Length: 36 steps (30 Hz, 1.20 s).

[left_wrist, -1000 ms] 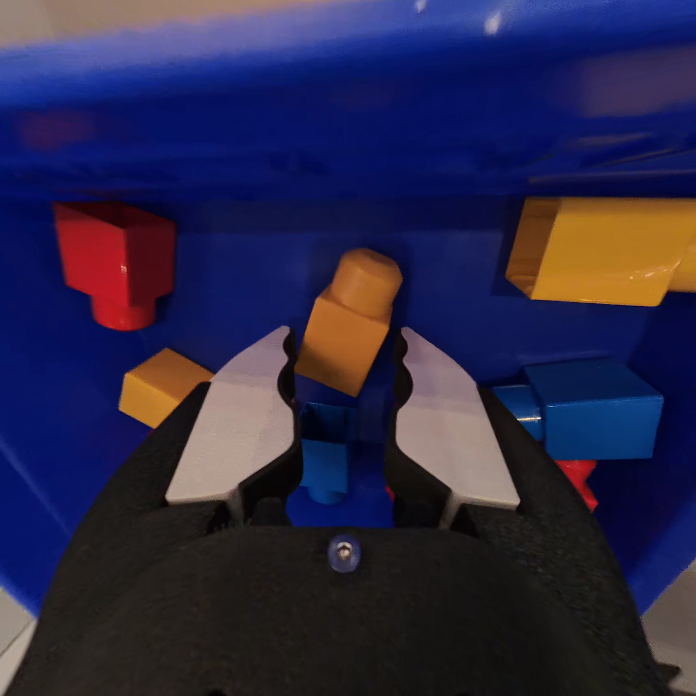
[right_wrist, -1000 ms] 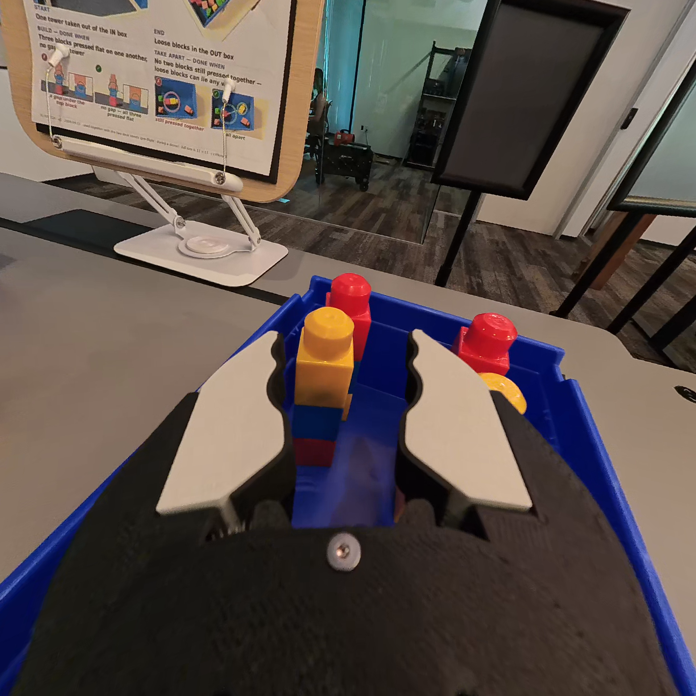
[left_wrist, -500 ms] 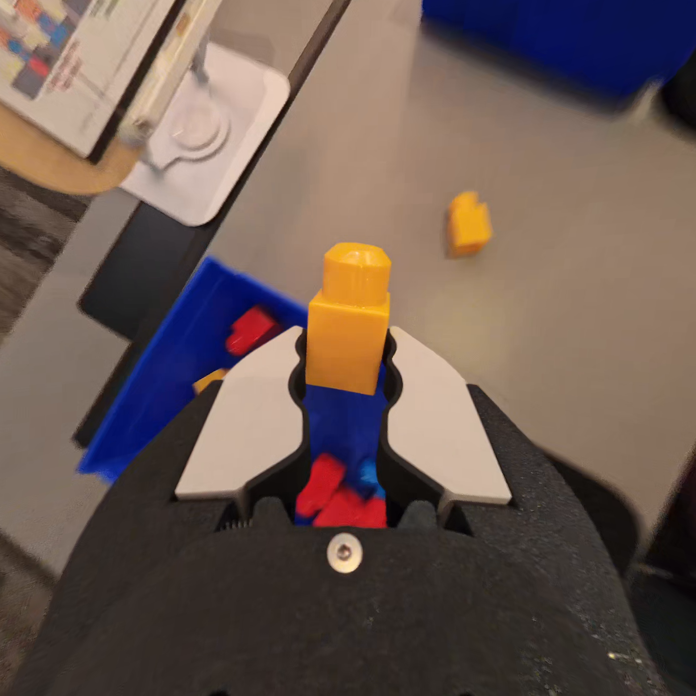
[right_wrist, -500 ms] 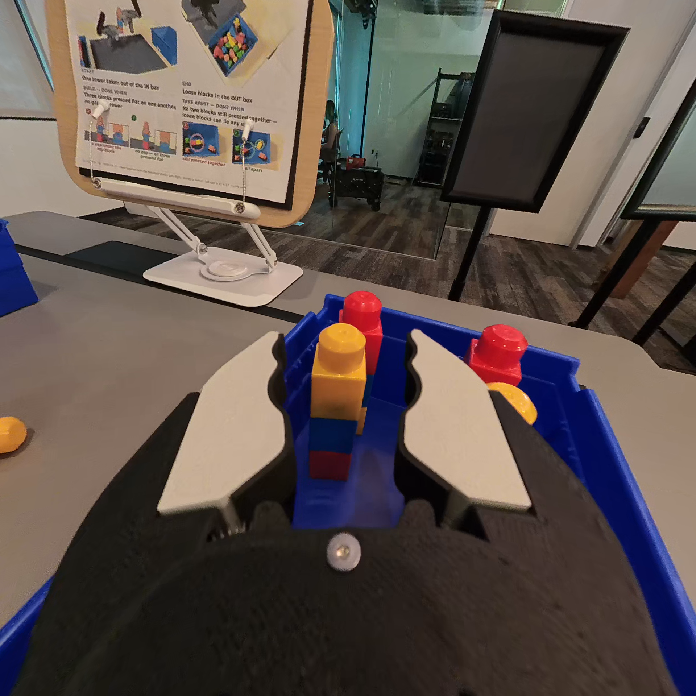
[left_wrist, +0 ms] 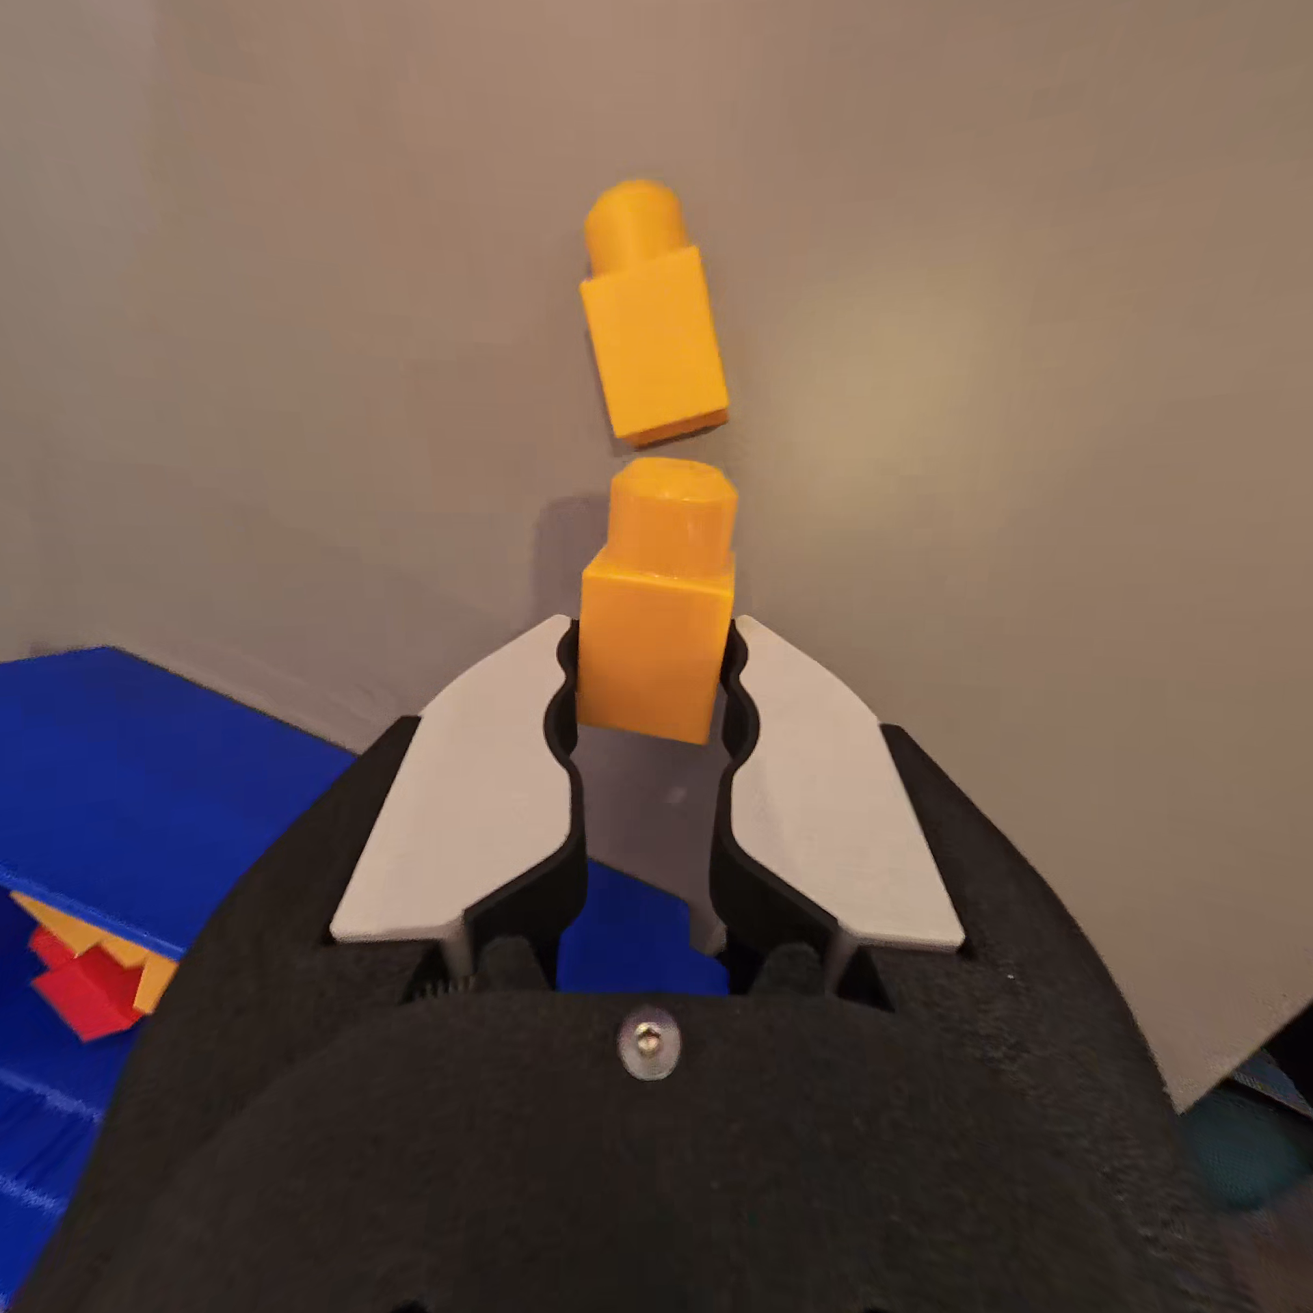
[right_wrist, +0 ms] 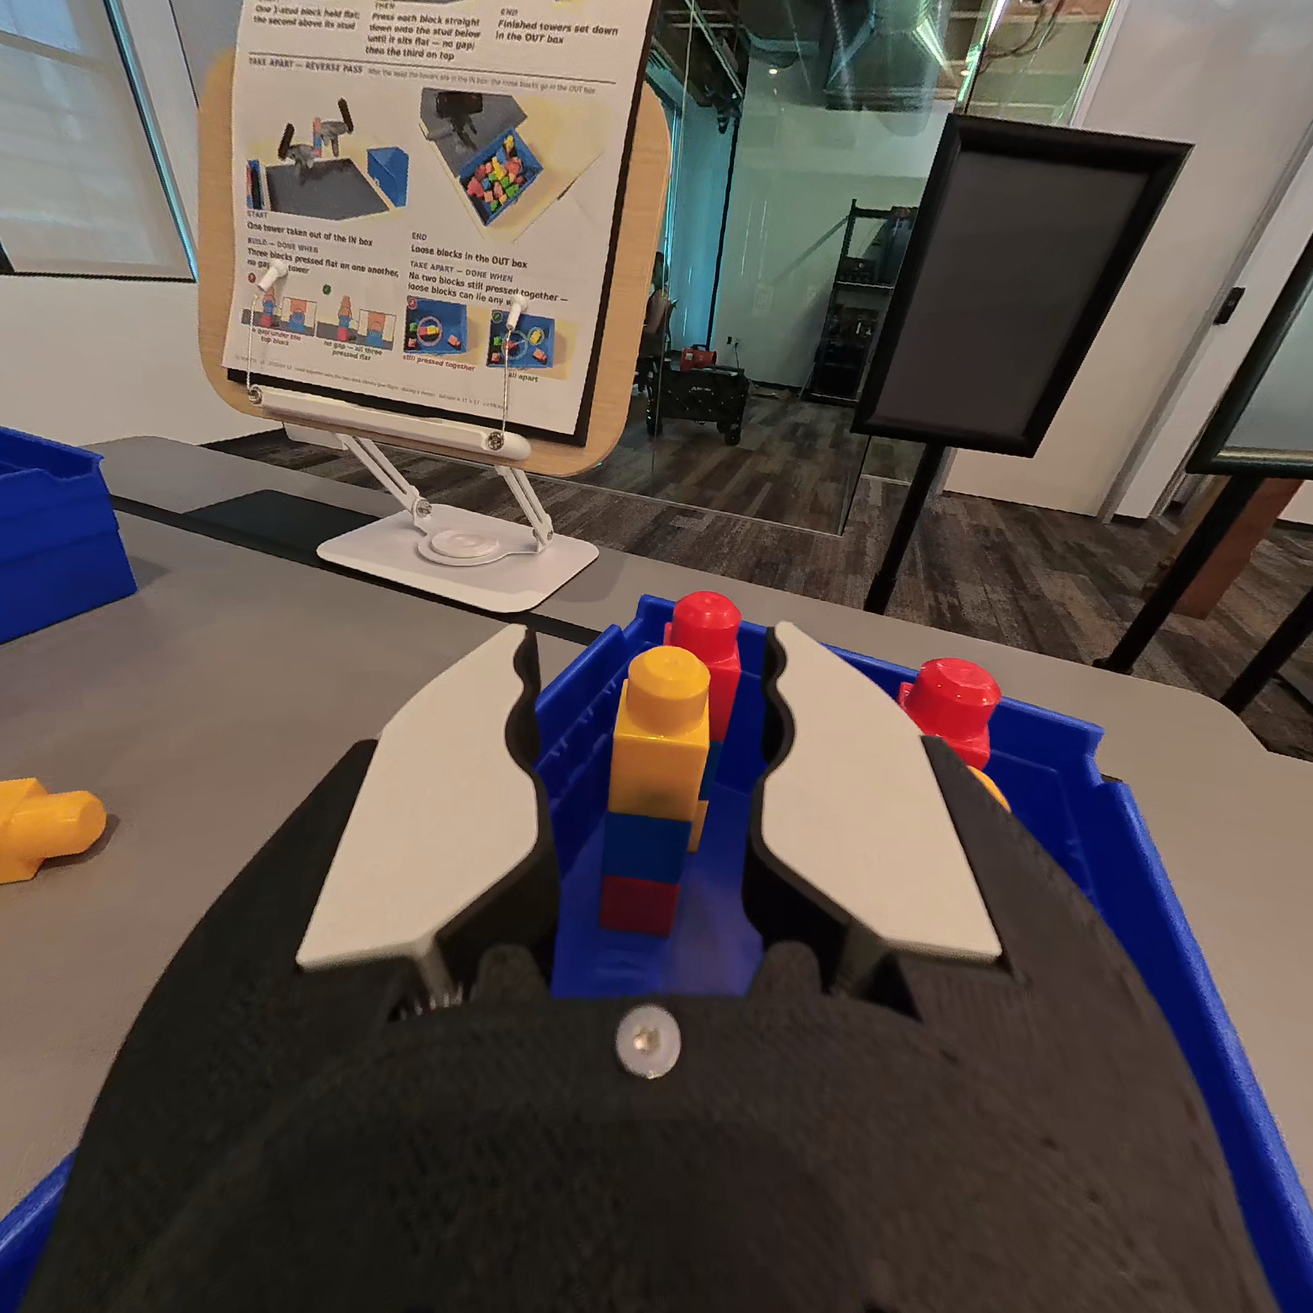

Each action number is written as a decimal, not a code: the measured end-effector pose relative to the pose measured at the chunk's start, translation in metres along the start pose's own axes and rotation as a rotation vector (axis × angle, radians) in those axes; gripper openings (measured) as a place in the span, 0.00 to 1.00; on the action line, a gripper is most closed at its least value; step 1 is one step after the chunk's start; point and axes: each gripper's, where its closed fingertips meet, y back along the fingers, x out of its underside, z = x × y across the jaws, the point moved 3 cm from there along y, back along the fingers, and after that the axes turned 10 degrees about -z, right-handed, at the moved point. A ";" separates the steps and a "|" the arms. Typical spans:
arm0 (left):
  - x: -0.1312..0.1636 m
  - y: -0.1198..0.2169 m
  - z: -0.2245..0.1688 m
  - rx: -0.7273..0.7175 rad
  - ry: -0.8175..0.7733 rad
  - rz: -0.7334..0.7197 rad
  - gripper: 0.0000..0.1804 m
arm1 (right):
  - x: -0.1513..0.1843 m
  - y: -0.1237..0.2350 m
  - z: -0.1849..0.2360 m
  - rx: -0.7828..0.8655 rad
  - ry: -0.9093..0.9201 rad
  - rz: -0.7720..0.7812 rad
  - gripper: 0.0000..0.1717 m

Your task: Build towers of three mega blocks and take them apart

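Observation:
My left gripper [left_wrist: 652,657] is shut on an orange block [left_wrist: 654,639], stud pointing forward, and holds it over the grey table [left_wrist: 284,355]. Just beyond it a second orange block [left_wrist: 650,327] lies on its side on the table; it also shows at the left edge of the right wrist view [right_wrist: 42,828]. My right gripper [right_wrist: 650,682] is open above a blue bin [right_wrist: 1066,767]. A tower of yellow, blue and red blocks [right_wrist: 657,789] stands in the bin between the fingers, with gaps on both sides.
More towers with red tops [right_wrist: 948,700] stand in the same bin. A second blue bin [left_wrist: 106,781] with loose red and orange blocks sits at the lower left. An instruction board on a white stand [right_wrist: 455,547] stands at the table's far edge. My right fingertips sit around 35 cm from my left ones.
My left gripper shut on the orange block in the bin, lifted it out and carried it over the table to the lying orange block. My right gripper rose slightly, staying open over the tower.

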 end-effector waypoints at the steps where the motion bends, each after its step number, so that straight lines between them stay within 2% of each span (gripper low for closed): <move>1: 0.002 -0.004 0.002 -0.018 0.002 0.028 0.21 | 0.000 0.000 -0.001 0.002 -0.002 -0.001 0.36; 9: 0.007 -0.029 0.004 -0.022 0.043 0.173 0.21 | 0.003 -0.001 0.000 -0.010 -0.008 0.009 0.36; 16: 0.015 -0.042 -0.003 0.058 0.087 0.228 0.21 | 0.005 -0.003 0.002 -0.022 -0.004 0.019 0.36; 17: 0.016 -0.043 -0.005 0.076 0.087 0.238 0.22 | 0.005 -0.003 0.002 -0.024 -0.004 0.023 0.36; 19: 0.012 -0.039 -0.002 0.068 0.072 0.207 0.33 | 0.005 -0.003 0.003 -0.027 -0.008 0.023 0.36; 23: -0.007 0.000 0.005 0.063 0.109 0.044 0.31 | 0.002 -0.001 0.001 -0.027 -0.021 0.006 0.36; 27: -0.014 0.076 0.025 0.004 0.150 -0.197 0.33 | -0.001 0.000 0.001 -0.027 -0.038 -0.012 0.36; 30: 0.017 0.127 0.052 -0.088 0.274 -0.292 0.33 | -0.004 0.002 -0.001 -0.021 -0.065 -0.028 0.36; 32: 0.050 0.144 0.072 -0.138 0.388 -0.300 0.32 | -0.007 0.003 -0.003 -0.015 -0.085 -0.046 0.36; 34: 0.082 0.148 0.085 -0.202 0.453 -0.283 0.29 | -0.010 0.004 -0.006 -0.008 -0.113 -0.068 0.35; 36: 0.104 0.135 0.082 -0.178 0.520 -0.225 0.31 | -0.010 0.004 -0.007 -0.008 -0.151 -0.083 0.35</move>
